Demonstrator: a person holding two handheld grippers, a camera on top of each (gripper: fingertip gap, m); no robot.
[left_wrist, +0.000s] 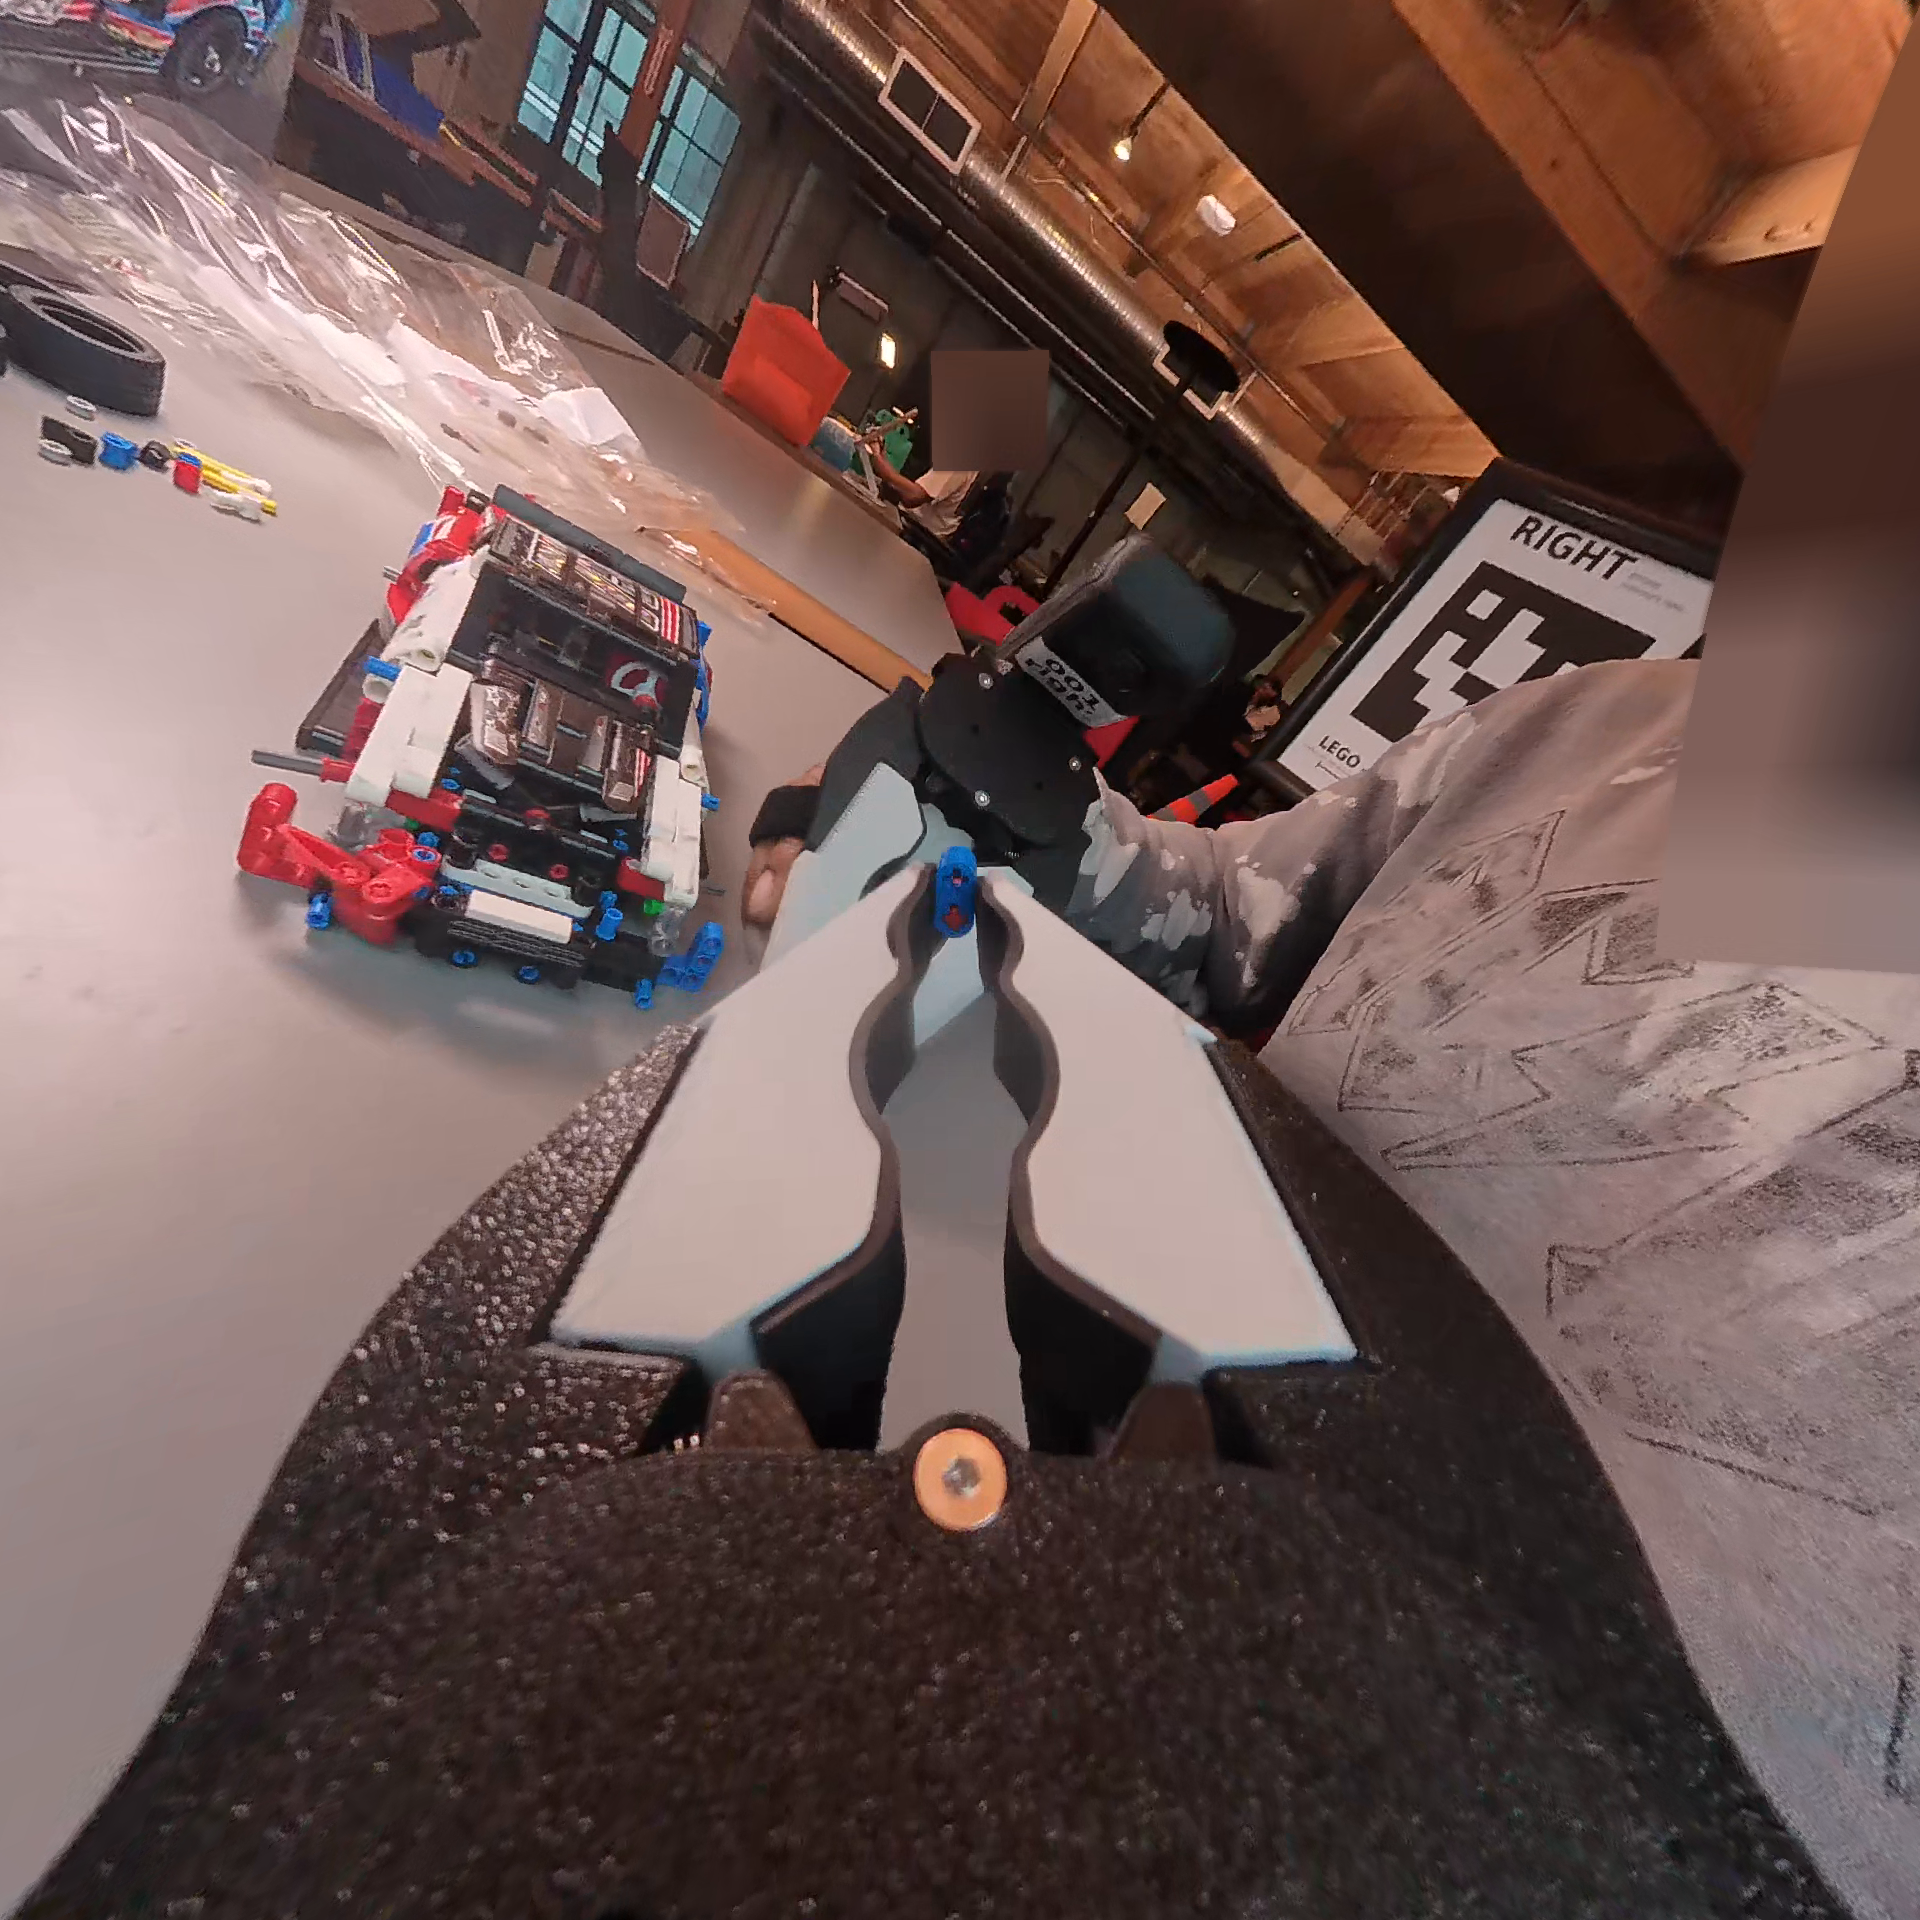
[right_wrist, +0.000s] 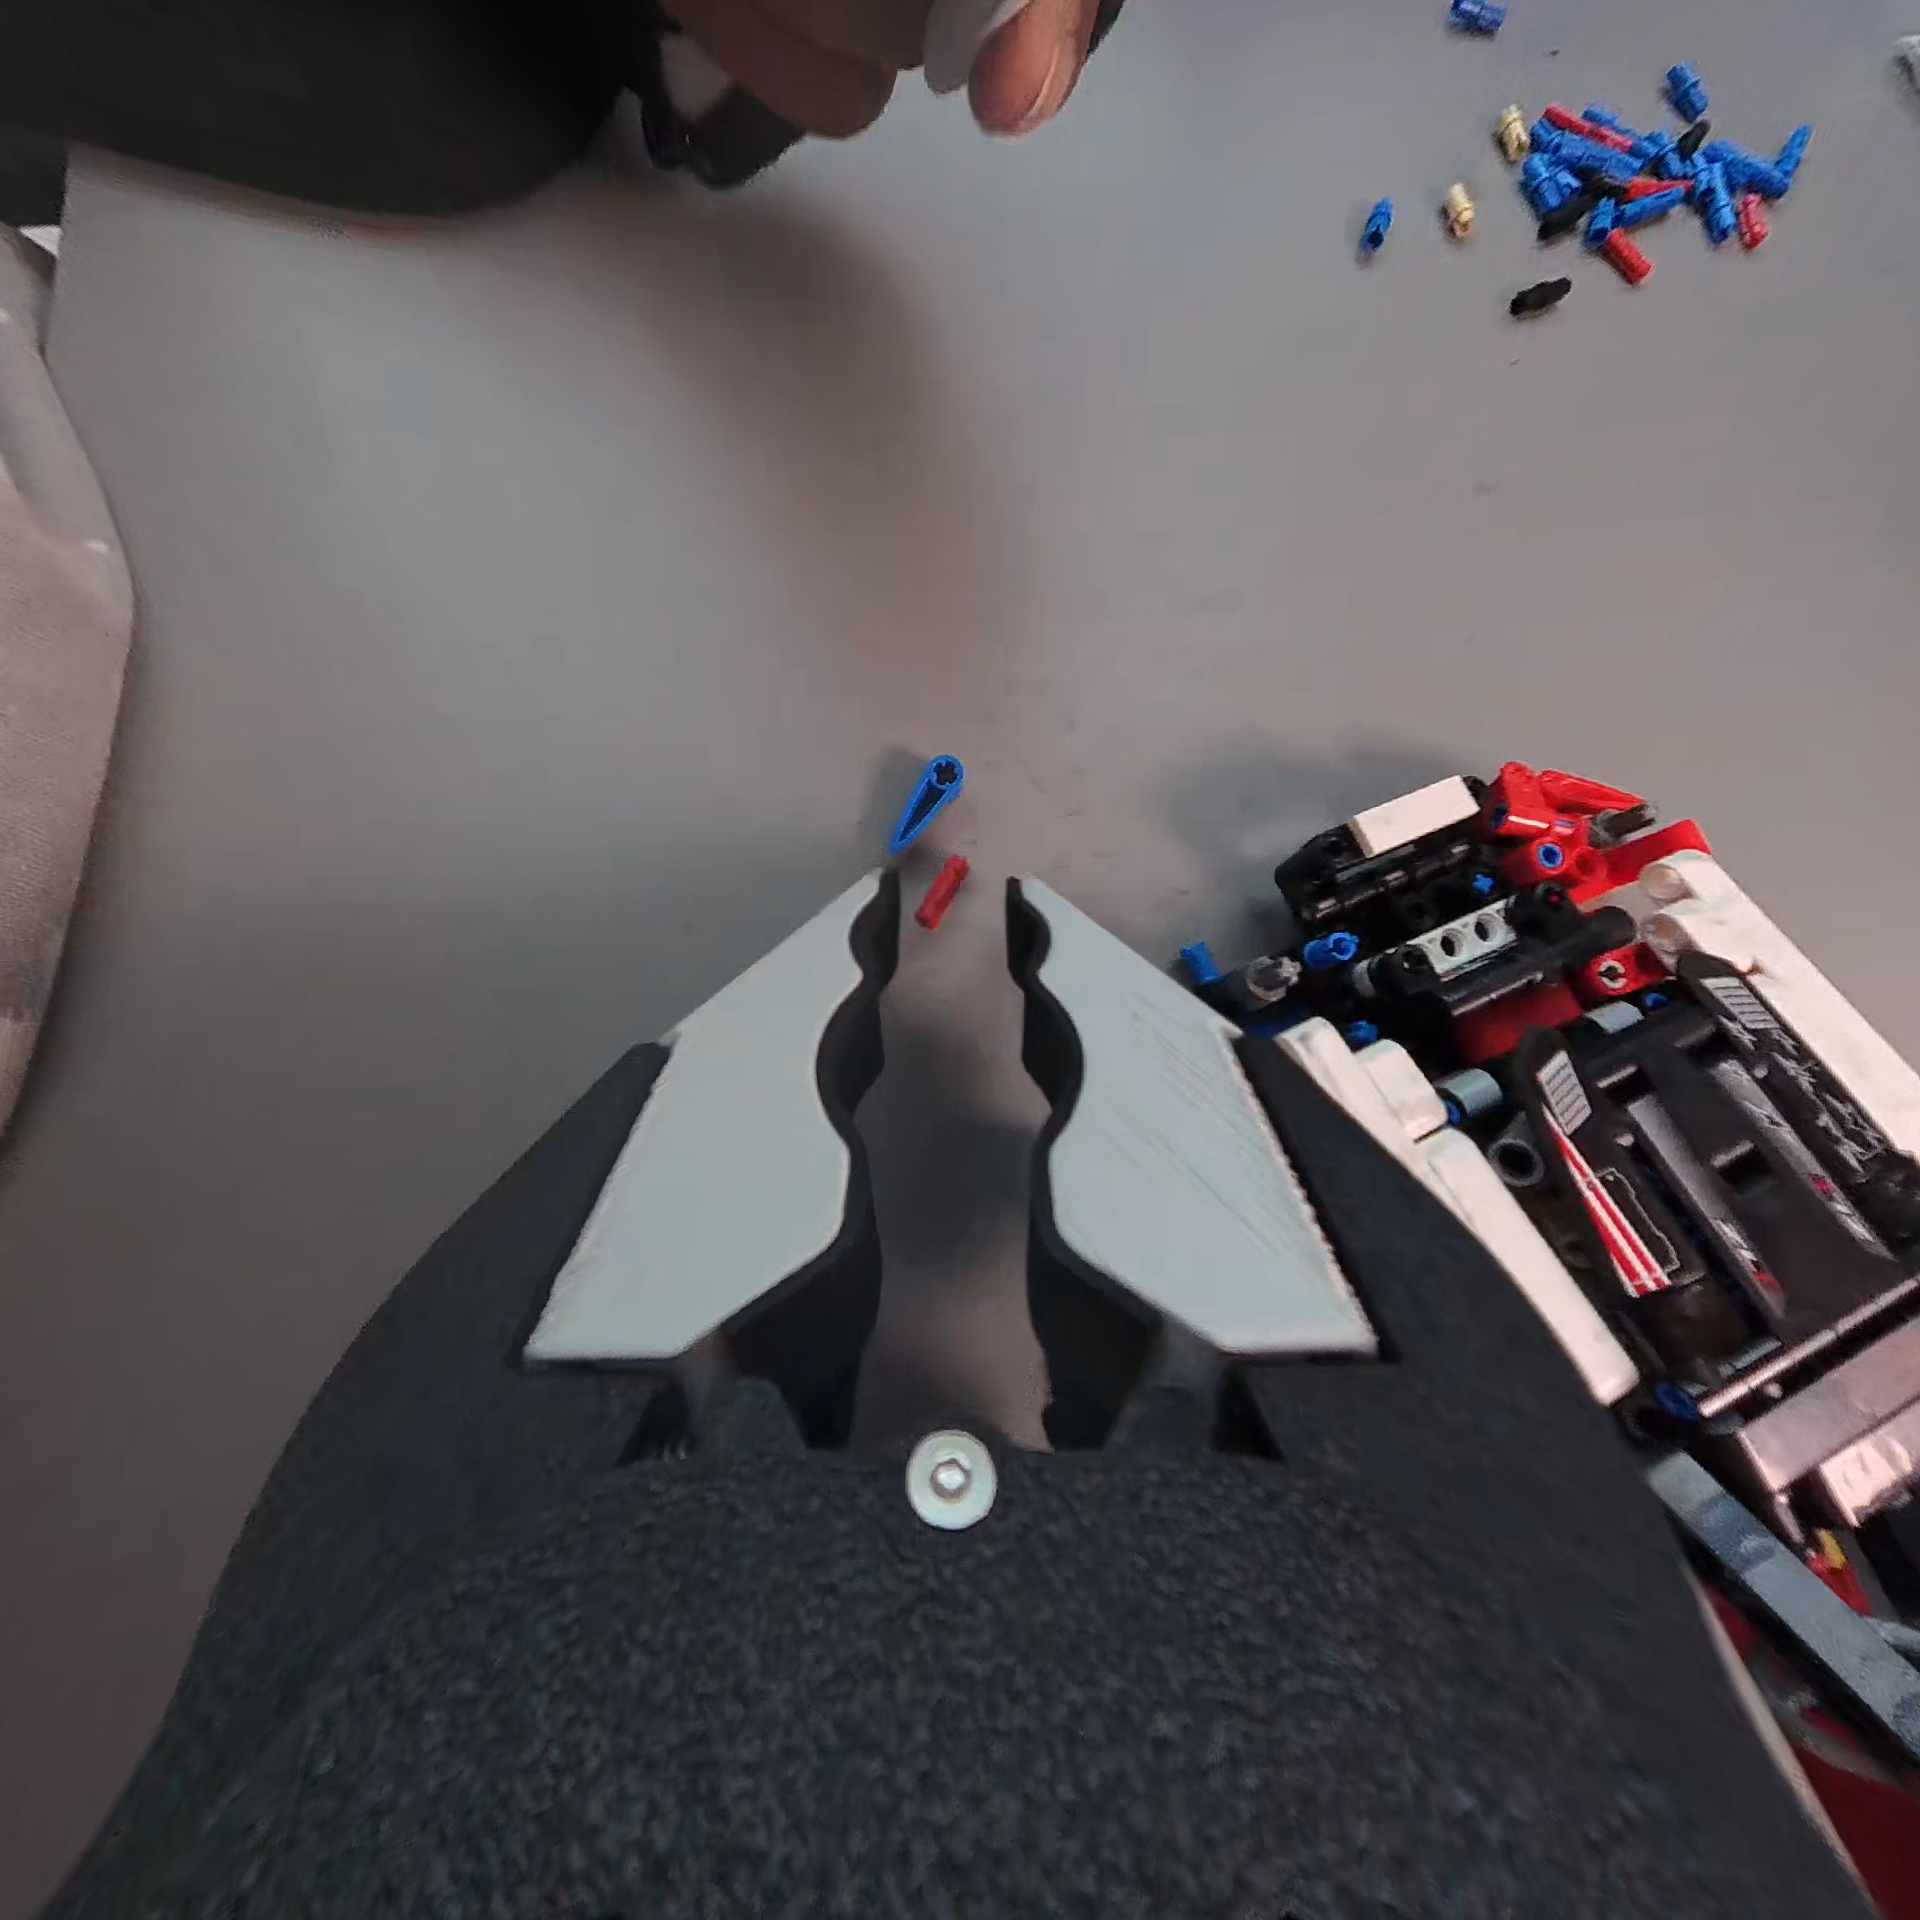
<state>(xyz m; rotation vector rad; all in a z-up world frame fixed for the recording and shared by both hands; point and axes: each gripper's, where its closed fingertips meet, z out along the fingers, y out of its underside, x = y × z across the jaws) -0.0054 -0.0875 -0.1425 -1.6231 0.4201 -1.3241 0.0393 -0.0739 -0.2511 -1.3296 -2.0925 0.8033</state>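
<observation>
Smooth matte grey worktop fills the foreground and curves away at its far edge. Behind it, a workshop interior with dark walls and tall multi-pane windows admitting bluish daylight. Overhead, a warm-lit ceiling of exposed wooden beams, along which runs a ribbed silver ventilation duct; small spot lamps hang beside it. An orange plastic bin stands beyond the worktop.
</observation>
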